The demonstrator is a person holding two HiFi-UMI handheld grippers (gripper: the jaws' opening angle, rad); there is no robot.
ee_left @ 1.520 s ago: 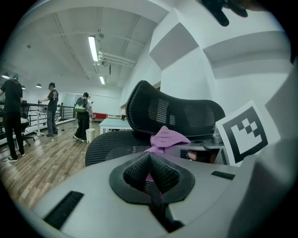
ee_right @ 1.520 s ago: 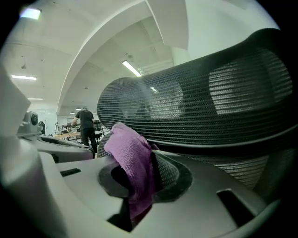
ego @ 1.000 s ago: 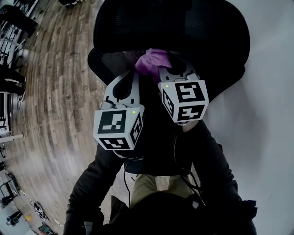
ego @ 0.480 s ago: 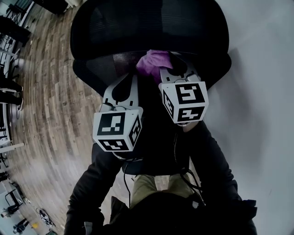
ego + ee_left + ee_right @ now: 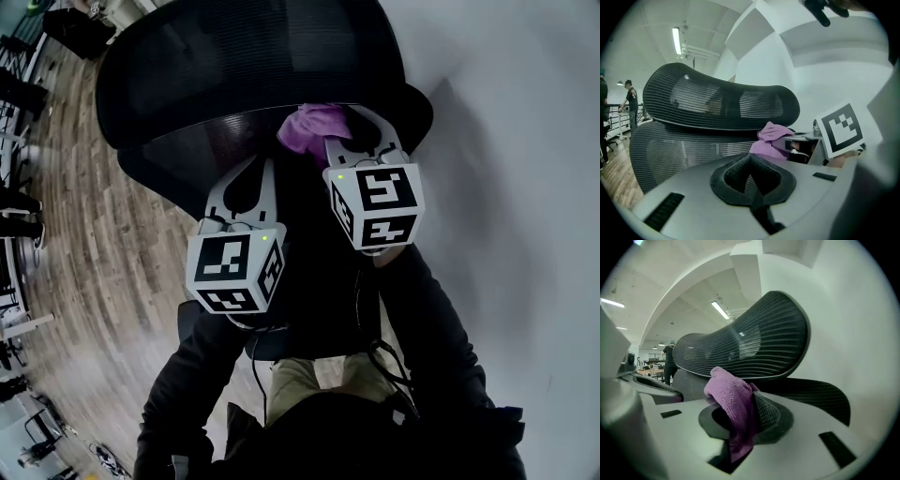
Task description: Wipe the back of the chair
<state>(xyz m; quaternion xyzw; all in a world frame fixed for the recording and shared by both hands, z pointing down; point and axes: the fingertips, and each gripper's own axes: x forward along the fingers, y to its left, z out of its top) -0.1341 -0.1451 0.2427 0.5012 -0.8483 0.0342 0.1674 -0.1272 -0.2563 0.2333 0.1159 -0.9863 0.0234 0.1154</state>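
Note:
A black mesh office chair [image 5: 234, 84] stands in front of me, its backrest [image 5: 670, 154] and headrest [image 5: 754, 343] seen from behind. My right gripper [image 5: 352, 141] is shut on a purple cloth [image 5: 314, 124], which bulges out of the jaws [image 5: 733, 401] against the top edge of the backrest. To its left my left gripper [image 5: 251, 178] is shut with nothing in it, its tips [image 5: 750, 171] close to the mesh. The left gripper view also catches the purple cloth [image 5: 771, 140] beside the right gripper's marker cube [image 5: 841, 129].
A white wall [image 5: 525, 187] runs close along the right of the chair. Wood floor [image 5: 84, 234] stretches to the left, with desks and dark chairs [image 5: 19, 94] at the far edge. A person [image 5: 632, 101] stands in the background by a railing.
The chair has swung to the left in the head view, its headrest now nearer the top left. Both grippers and the cloth keep almost the same places.

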